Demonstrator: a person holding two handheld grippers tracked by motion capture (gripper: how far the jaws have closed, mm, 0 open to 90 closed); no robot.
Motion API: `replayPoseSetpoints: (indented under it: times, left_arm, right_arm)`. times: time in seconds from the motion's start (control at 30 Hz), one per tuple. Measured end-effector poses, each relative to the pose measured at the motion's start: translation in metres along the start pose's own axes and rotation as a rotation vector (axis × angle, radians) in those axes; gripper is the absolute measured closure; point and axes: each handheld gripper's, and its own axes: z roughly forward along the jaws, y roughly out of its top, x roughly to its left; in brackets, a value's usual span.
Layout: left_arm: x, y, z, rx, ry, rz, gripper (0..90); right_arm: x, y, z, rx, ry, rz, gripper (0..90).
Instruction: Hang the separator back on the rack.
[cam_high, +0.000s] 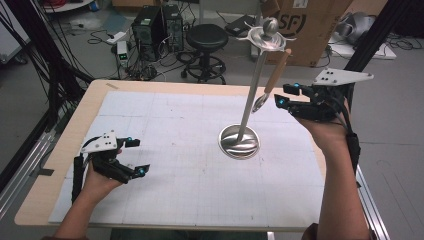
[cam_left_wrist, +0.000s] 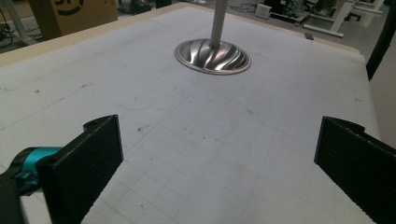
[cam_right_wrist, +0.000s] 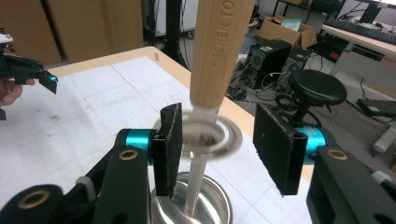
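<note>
In the high view, a metal stand (cam_high: 239, 141) with a round shiny base sits on the white gridded mat (cam_high: 165, 150) that covers the wooden table (cam_high: 75, 115), right of the middle. Its thin pole goes up to a small top dish with hooks. A utensil with a wooden handle (cam_high: 276, 73) hangs from one of these hooks, and its metal end points down beside the pole. The right gripper (cam_high: 281, 95) is held up in the air, just beside the lower end of the utensil, and its jaws are apart. The left gripper (cam_high: 136, 156) is low over the mat at the near left, well apart from the stand, and its jaws are also spread with nothing between them. In the left gripper view, the two black jaws stand wide open over the bare mat, and the base of the stand (cam_left_wrist: 212, 56) is farther ahead. In the right gripper view, the wooden handle (cam_right_wrist: 219, 51) hangs down between the two black pads (cam_right_wrist: 169, 144), and a blurred metal ring is at its lower end. The left pad looks very near the ring, but the right pad is clearly away from it, so the jaws do not press on the utensil. The stand's base (cam_right_wrist: 196, 205) is below, and the left gripper (cam_right_wrist: 28, 72) is far off at the left edge.
</note>
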Motion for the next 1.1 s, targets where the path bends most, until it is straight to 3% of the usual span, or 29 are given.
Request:
replayPoseSetpoints:
  times: [0.43,1.1]
  left_arm:
    - [0.000,0.000,-0.001,-0.003,0.001,-0.001,1.6]
    - [0.001,0.000,-0.001,-0.003,0.000,-0.002,1.6]
  right_arm:
    - [0.007,-0.007,-0.013,0.003,-0.003,-0.014,43.9]
    - [0.016,-0.043,-0.024,-0.001,0.001,0.013,37.9]
